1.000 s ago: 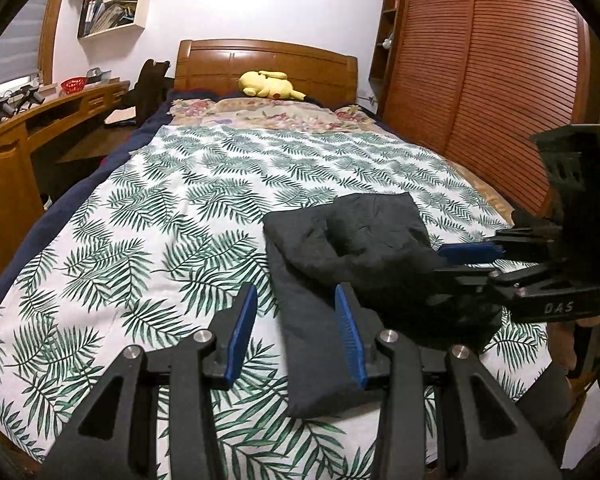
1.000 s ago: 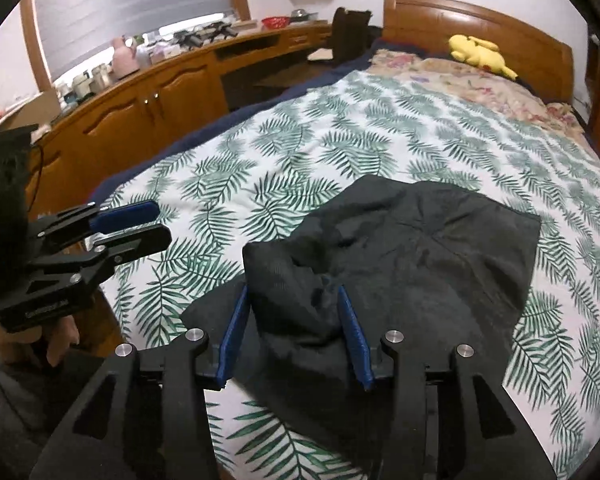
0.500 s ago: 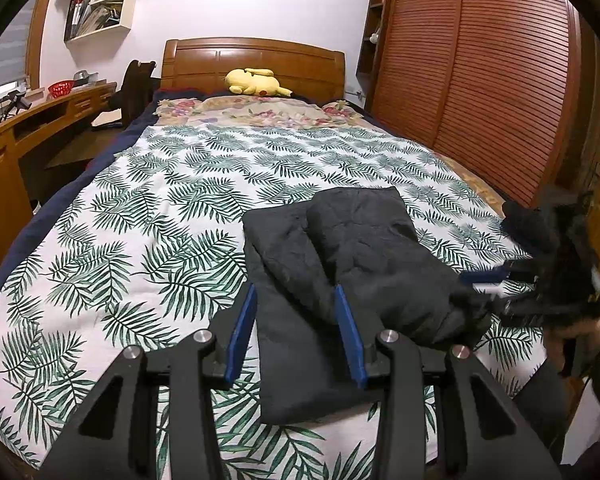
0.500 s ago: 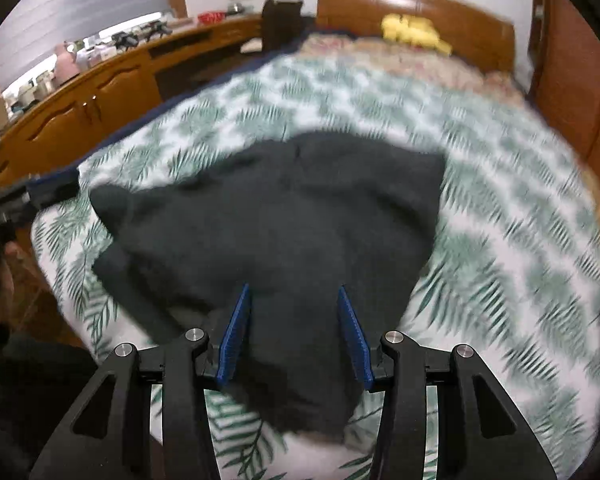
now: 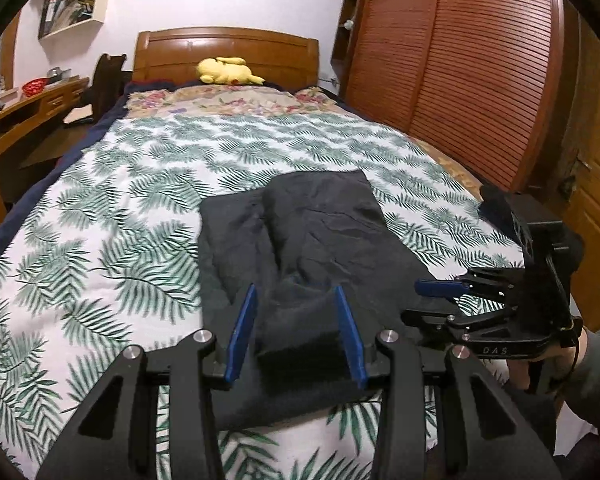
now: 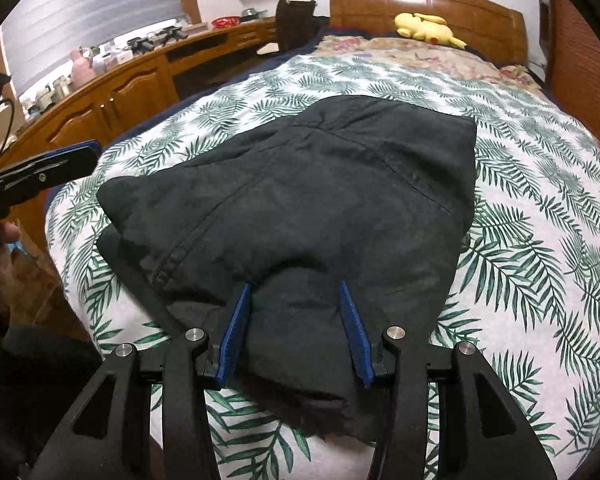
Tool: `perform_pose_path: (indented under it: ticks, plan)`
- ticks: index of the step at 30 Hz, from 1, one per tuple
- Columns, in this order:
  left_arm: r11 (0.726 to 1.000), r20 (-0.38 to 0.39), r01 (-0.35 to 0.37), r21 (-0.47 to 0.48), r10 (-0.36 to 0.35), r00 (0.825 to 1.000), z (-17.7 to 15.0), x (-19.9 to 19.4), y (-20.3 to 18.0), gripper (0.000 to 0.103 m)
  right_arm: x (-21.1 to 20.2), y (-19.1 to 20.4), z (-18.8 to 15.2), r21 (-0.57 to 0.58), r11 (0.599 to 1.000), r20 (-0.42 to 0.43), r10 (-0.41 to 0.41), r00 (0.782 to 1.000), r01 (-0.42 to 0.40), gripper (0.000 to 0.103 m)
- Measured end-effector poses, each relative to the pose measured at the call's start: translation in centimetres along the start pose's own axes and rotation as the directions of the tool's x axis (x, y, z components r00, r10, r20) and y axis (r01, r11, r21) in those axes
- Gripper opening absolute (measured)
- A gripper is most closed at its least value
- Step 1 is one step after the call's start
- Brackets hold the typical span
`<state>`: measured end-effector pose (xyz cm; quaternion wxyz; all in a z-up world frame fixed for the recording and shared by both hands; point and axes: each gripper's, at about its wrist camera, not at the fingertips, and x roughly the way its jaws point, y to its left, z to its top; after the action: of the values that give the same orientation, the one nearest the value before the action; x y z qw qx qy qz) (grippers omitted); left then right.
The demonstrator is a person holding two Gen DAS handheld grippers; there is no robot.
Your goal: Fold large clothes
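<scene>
A dark garment (image 5: 320, 232), already folded into a bulky bundle, lies on a bed (image 5: 112, 216) covered with a white spread printed in green palm fronds. In the left wrist view the bundle fills the centre and lower centre of the frame; in the right wrist view (image 6: 300, 200) it sprawls across the middle, its near edge running down to the bottom centre.

The left gripper (image 5: 296, 328) rises from the bottom of its own frame, its blue-padded jaws standing apart with a thick fold of the dark cloth between them; whether the pads press on the fabric cannot be told. The right gripper (image 6: 296, 328) shows the same picture from the bottom of its frame: jaws parted, a hump of cloth filling the gap, the pads close against it, the grip itself unclear.

At the lower right of the left wrist view the right gripper (image 5: 432, 300) appears side-on, its blue-tipped jaws apart over the garment's right edge, held by a hand (image 5: 532, 364) in a grey sleeve. At the left edge of the right wrist view, one jaw of the left gripper (image 6: 64, 160) pokes in above the bed's corner.

A yellow plush toy (image 5: 228, 71) rests by the wooden headboard (image 5: 228, 46) at upper centre. Slatted wardrobe doors (image 5: 460, 60) fill the upper right; a wooden desk (image 6: 112, 88) runs along the upper left of the right wrist view.
</scene>
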<state>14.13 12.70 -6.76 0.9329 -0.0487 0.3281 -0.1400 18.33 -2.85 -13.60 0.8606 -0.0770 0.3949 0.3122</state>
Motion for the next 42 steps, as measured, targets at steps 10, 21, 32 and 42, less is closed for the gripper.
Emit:
perform_pose_path:
  ticks: [10,21,32,42]
  plan:
    - [1.000,-0.067,-0.003,0.004,0.003,0.998,-0.6,2.7,-0.4,0.039,-0.1,0.3,-0.8,-0.013,1.000,0.026,-0.014,1.000,0.015,0.046]
    - [1.000,-0.071,-0.008,0.010,0.009,0.997,-1.0,3.0,-0.3,0.039,0.1,0.5,-0.8,-0.027,0.999,0.027,-0.028,0.999,0.029,0.046]
    - [0.998,-0.016,-0.046,0.030,0.046,0.999,-1.1,1.4,0.0,0.000,-1.7,0.2,-0.1,-0.023,0.994,0.025,-0.104,0.994,0.105,0.074]
    - [0.999,0.004,-0.021,0.032,0.021,1.000,-0.5,-0.2,0.2,0.000,-2.8,-1.2,-0.4,0.004,0.992,0.019,-0.125,0.992,0.125,0.075]
